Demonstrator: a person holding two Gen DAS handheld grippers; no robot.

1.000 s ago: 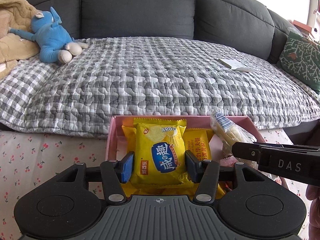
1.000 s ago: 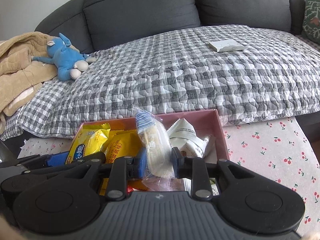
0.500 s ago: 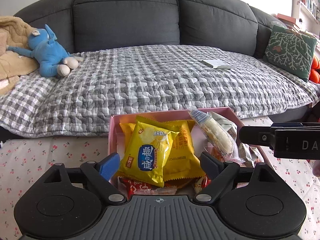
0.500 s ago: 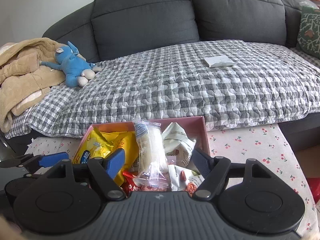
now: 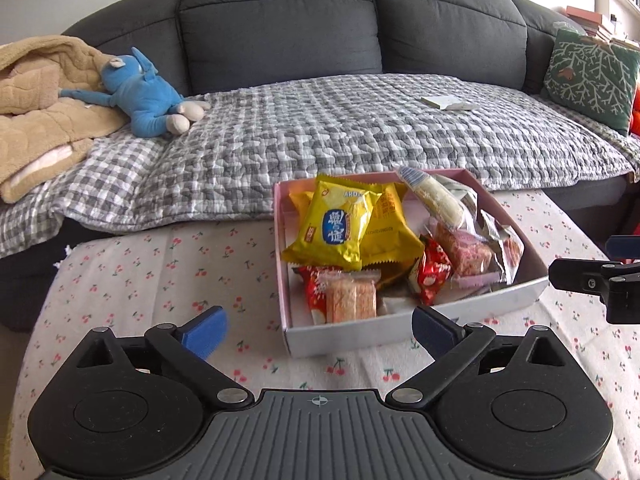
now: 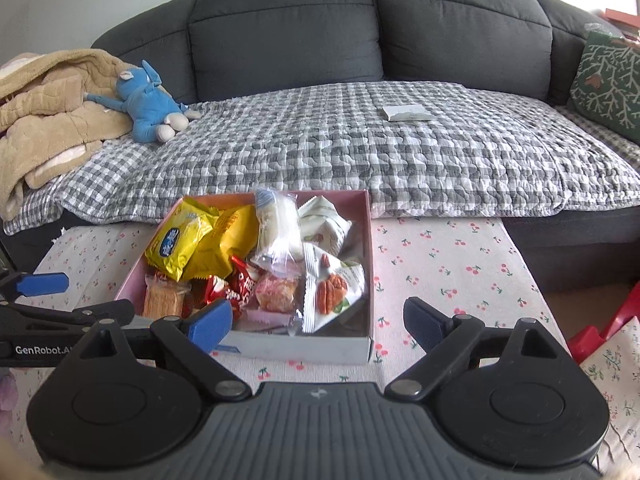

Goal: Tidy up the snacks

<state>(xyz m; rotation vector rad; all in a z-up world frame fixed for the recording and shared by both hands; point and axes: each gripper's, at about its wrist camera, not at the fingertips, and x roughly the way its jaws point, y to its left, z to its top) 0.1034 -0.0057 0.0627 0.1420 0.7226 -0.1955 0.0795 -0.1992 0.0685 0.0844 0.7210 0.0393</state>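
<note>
Both pulled back from pink box [image 5: 404,336] since prev frames; left gripper [image 5: 318,328] and right gripper [image 6: 318,322] jaws just been opening, now wide apart w/ nothing between. Yellow packet [image 5: 340,222] and clear-wrapped roll [image 6: 278,226] dropped atop pile in box. No loose snacks seen on cherry tablecloth [image 5: 160,276] — prob near done

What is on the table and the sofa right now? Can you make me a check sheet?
Surface: table under a cherry-print cloth.
Job's things: pink box holding the snacks, yellow packs on top.
Clutter: nothing seen on the table.
Grippers: left gripper and right gripper open, jaws just opened, holding nothing.
Cables: nothing seen.
Surroundings: sofa, checked blanket, blue toy, green cushion.
</note>
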